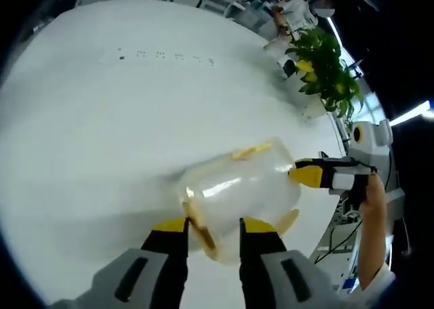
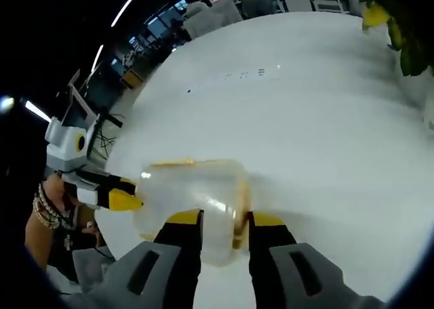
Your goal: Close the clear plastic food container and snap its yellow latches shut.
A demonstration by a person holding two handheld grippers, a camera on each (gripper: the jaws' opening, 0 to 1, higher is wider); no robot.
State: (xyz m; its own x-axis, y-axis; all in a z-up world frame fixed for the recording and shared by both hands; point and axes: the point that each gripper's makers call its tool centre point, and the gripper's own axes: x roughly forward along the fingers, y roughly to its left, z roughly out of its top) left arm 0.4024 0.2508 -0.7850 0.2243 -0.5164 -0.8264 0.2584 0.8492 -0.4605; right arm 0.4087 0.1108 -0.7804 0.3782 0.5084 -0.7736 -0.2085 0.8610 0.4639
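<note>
The clear plastic container (image 1: 244, 180) lies on its side over the white table (image 1: 102, 133), with yellow latches (image 1: 249, 150) along its rim. My left gripper (image 1: 213, 224) holds its near end, jaws close together on a yellow latch (image 1: 201, 233). My right gripper (image 1: 308, 175) comes in from the right and meets the container's other end. In the right gripper view the container (image 2: 190, 187) sits just ahead of my right gripper (image 2: 225, 218), whose jaws pinch a yellow latch (image 2: 239, 214). The left gripper (image 2: 122, 200) touches the far end.
A leafy potted plant (image 1: 325, 65) stands at the table's far edge. Small dark marks (image 1: 166, 55) dot the tabletop. A person's arm (image 1: 371, 234) and a wrist with bracelets (image 2: 46, 211) show behind the grippers. Office furniture (image 2: 210, 14) lies beyond the table.
</note>
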